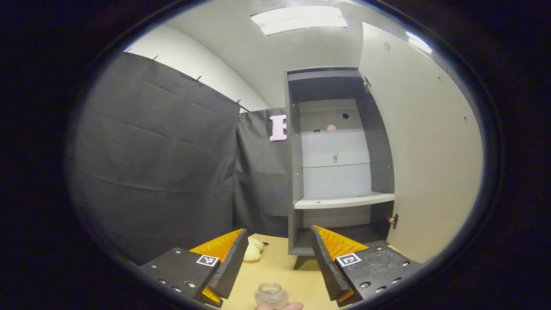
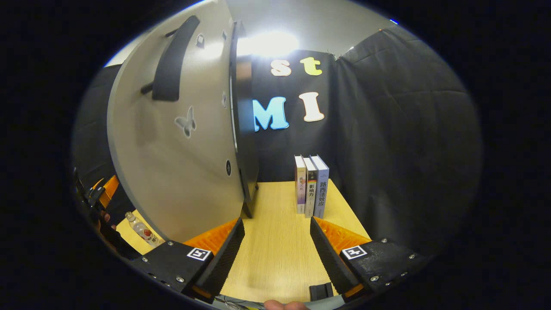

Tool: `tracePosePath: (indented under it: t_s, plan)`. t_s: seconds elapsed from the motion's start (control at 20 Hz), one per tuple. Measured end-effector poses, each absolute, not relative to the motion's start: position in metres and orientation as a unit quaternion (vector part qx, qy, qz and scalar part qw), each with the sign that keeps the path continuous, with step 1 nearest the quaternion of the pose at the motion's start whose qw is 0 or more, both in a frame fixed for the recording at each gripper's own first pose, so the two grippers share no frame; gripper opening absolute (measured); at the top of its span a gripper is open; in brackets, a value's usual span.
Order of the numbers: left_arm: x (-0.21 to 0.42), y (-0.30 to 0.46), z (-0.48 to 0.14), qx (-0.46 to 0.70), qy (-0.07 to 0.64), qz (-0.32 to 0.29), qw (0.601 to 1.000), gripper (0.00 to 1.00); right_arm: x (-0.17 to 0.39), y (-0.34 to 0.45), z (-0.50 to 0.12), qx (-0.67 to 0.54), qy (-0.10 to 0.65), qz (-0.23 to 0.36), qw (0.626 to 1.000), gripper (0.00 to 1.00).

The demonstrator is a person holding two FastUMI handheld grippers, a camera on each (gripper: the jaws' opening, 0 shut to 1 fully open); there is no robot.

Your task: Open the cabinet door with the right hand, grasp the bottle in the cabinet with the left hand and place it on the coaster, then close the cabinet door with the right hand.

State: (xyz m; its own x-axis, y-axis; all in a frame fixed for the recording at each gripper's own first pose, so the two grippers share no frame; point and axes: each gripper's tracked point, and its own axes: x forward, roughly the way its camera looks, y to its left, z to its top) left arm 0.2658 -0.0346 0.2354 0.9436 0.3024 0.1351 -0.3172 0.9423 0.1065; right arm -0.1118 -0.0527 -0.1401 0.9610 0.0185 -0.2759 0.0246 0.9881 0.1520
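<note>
Bottle (image 2: 140,229) stands beside the swung-wide cabinet door (image 2: 181,142); both tongs gape, holding nothing.

table (image 2: 275,258): pale wood grain, matt | bottle (image 2: 141,229): clear glossy plastic | cabinet door (image 2: 189,172): smooth

Grey cabinet (image 1: 297,172): upright on bench.
Pale cabinet door (image 1: 426,146): swung wide open.
Clear plastic bottle (image 2: 141,229): seen standing, tilted, beside the door.
</note>
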Motion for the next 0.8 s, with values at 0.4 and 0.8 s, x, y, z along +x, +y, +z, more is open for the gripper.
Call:
tracePosePath:
  t_s: [0.4,0.8]
  plan:
    - [0.256,-0.093,0.346,0.099,-0.012,0.113,0.989,0.87,-0.087,-0.064,-0.031,0.152,0.080,0.007,0.985,0.95]
    - [0.264,-0.116,0.331,0.097,0.047,0.058,0.992,0.79,-0.088,-0.053,0.038,0.104,0.029,0.004,0.994,0.95]
